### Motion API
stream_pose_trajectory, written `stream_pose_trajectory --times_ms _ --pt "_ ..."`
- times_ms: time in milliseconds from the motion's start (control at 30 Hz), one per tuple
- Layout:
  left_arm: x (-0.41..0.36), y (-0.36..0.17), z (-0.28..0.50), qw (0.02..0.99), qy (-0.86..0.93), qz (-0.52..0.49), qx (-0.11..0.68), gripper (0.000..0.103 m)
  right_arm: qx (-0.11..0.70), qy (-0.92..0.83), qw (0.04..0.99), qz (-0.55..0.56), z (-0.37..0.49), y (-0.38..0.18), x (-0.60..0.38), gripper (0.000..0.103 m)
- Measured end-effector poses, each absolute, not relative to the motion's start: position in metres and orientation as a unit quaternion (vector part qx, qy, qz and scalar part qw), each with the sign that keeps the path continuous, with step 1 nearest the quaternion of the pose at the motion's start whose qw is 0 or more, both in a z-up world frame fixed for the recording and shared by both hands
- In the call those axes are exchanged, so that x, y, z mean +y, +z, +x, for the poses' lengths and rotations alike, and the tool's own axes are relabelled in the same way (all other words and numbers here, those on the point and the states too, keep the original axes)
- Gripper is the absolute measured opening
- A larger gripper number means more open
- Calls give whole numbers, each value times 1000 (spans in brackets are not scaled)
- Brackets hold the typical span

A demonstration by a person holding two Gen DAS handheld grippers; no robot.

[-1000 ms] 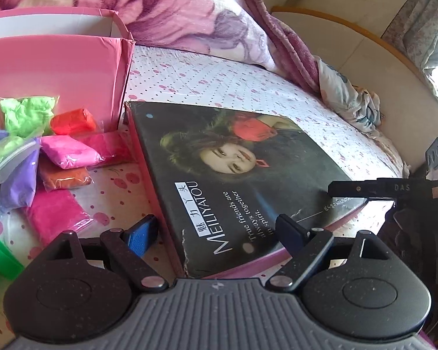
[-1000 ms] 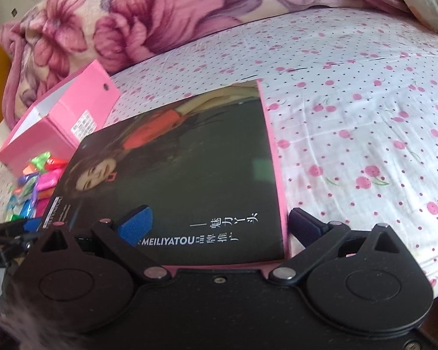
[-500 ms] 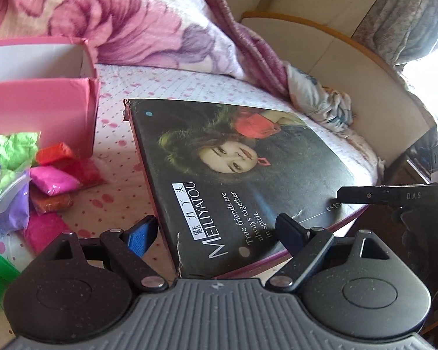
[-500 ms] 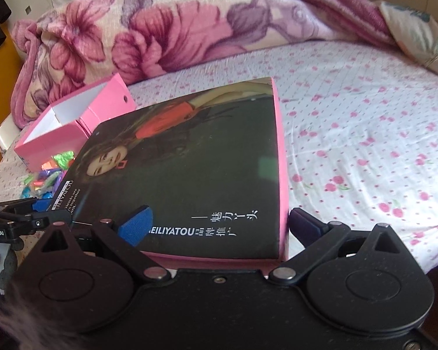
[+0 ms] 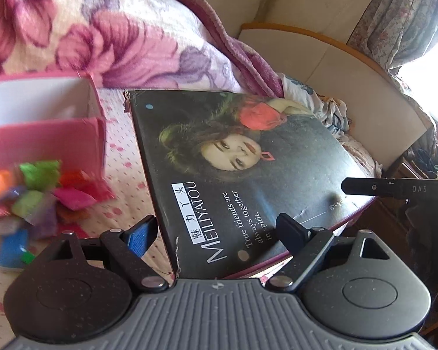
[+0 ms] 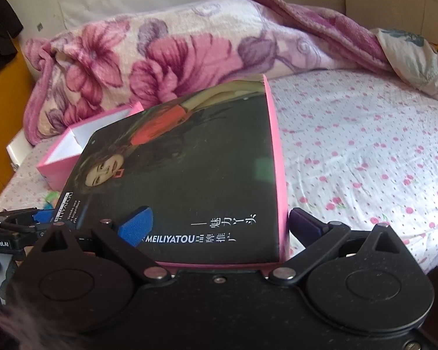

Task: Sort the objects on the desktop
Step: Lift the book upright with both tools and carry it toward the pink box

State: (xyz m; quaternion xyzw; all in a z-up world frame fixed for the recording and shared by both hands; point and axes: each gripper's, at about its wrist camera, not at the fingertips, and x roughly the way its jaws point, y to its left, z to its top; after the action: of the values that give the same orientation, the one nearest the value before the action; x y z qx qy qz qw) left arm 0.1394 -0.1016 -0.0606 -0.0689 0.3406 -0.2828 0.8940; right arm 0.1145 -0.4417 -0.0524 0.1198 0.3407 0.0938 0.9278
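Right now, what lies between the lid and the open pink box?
A bare strip of cherry-print sheet separates lid from pink box, seen in the left wrist view.

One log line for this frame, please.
left gripper: lid corner between fingers, grip unclear | right gripper: same | portrait lid: tilted | pink box: open | clay packets: beside box

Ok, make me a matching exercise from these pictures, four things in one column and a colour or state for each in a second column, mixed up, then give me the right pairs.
Things:
1. box lid
2. open box
3. clay packets
4. blanket

Descriptions:
A. floral, bunched at the far side of the bed
B. pink outside, white inside
C. many colours, heaped on the sheet
D. dark portrait top, held between both pairs of jaws

Pairs: 1-D, 2-B, 3-C, 4-A
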Motion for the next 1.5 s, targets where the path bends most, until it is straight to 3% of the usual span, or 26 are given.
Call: stream_pose_trajectory --times_ms 867,1500 --pt "14 37 127 930 -184 -52 313 88 307 178 927 125 157 13 -310 102" --pt "111 3 169 908 -154 -72 384 89 365 216 901 92 204 -7 -208 101"
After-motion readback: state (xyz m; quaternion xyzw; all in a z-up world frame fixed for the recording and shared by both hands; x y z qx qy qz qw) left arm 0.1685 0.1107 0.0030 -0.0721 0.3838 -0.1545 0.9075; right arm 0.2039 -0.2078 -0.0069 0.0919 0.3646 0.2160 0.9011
